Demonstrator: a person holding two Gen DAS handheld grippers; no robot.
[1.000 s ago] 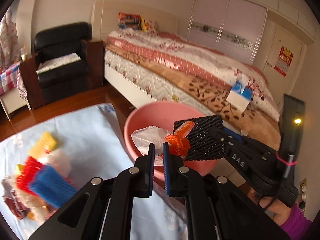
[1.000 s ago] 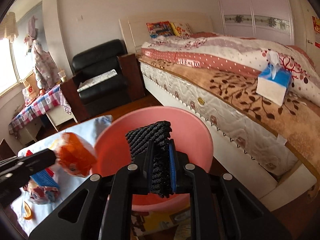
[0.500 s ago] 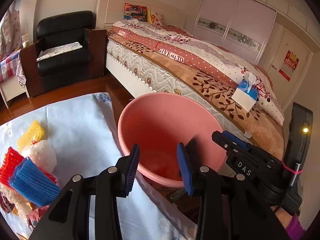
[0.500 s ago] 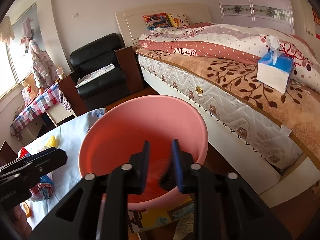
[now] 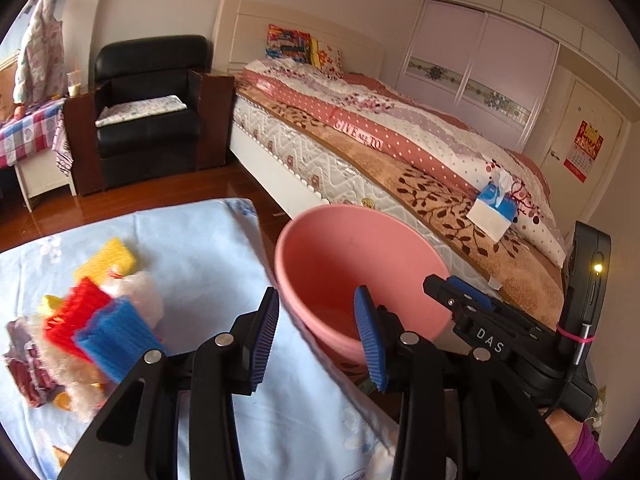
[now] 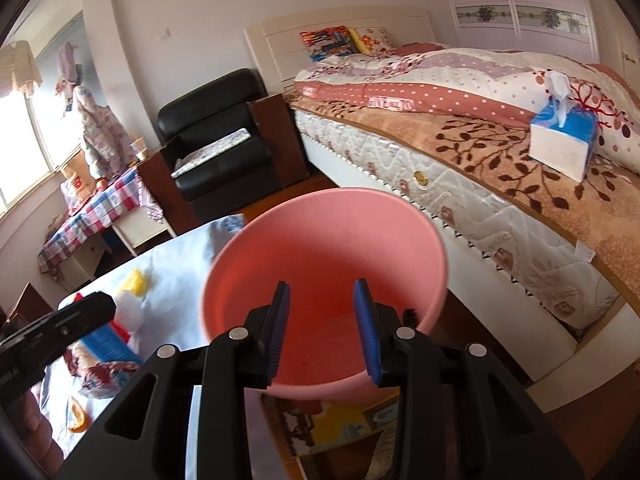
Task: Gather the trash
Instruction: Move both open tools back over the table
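A pink plastic basin (image 5: pixel 344 248) stands just off the table's right edge; it also shows in the right wrist view (image 6: pixel 320 236). My left gripper (image 5: pixel 318 334) is open and empty over the table edge beside the basin. My right gripper (image 6: pixel 324 332) is open and empty over the basin's near rim; it also shows in the left wrist view (image 5: pixel 464 296). A pile of trash lies on the light blue tablecloth (image 5: pixel 200 240): blue foam net (image 5: pixel 114 338), red foam net (image 5: pixel 74 314), yellow sponge (image 5: pixel 106 260), white foam (image 5: pixel 138 290) and wrappers (image 5: pixel 24 372).
A bed (image 5: pixel 400 148) with a blue tissue box (image 5: pixel 494 212) runs behind the basin. A black armchair (image 5: pixel 148 108) and a small checked-cloth table (image 5: pixel 28 136) stand at the back left. Wooden floor lies between table and bed.
Both grippers have opened and let go: the orange wrapper and the black foam net dropped into the basin. Both grippers have since drawn back and opened wider.
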